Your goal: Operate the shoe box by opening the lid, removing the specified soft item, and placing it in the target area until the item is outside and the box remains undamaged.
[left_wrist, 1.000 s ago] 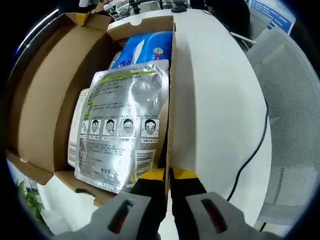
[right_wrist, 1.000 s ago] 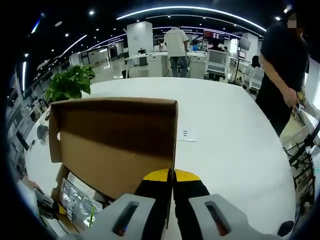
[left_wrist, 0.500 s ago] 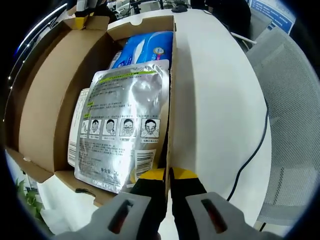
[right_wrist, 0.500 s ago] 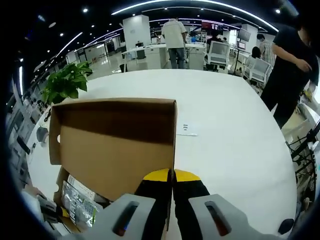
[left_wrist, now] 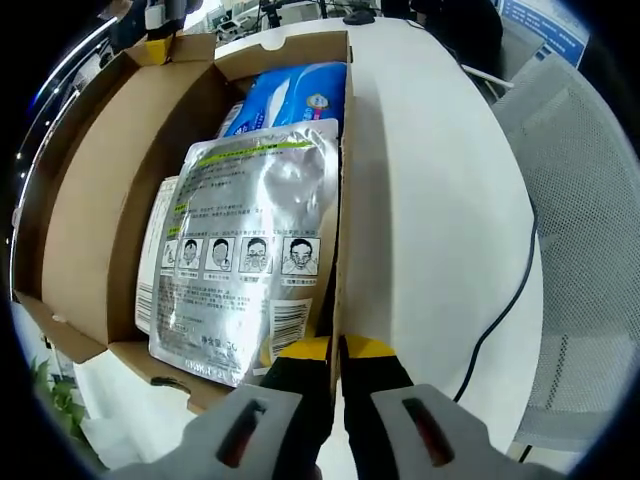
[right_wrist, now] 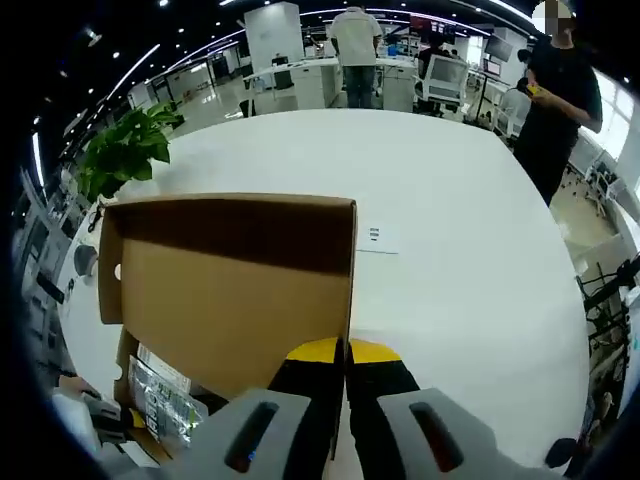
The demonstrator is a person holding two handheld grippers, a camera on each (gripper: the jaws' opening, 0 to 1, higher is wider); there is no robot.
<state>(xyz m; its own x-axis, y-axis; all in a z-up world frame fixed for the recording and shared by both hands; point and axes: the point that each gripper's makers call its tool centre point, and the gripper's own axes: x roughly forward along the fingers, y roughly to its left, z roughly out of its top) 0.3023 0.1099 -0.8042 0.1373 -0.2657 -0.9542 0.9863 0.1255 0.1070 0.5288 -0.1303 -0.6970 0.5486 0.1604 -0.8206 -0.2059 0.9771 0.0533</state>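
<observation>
Left gripper (left_wrist: 336, 352) jaws were clamped on the shoe box (left_wrist: 344, 200) wall, right gripper (right_wrist: 345, 355) jaws on the lid (right_wrist: 230, 290); overpulling risked tearing cardboard.

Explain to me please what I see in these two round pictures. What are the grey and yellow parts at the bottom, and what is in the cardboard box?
No robot is here: a person holds one two-jaw tool in each hand, and a fisheye camera rides on each, looking forward along its jaws. The grey parts with yellow tips are those jaws.

In the left gripper view, the left tool is closed on the side wall of the open shoe box, which stands on a white table. Inside lie a silver packet printed with small face-mask drawings and, behind it, a blue packet. A black cable runs over the table edge.

In the right gripper view, the right tool is closed on the edge of the raised lid, holding it open. Beyond are a small paper slip, a green plant and people standing far off.
</observation>
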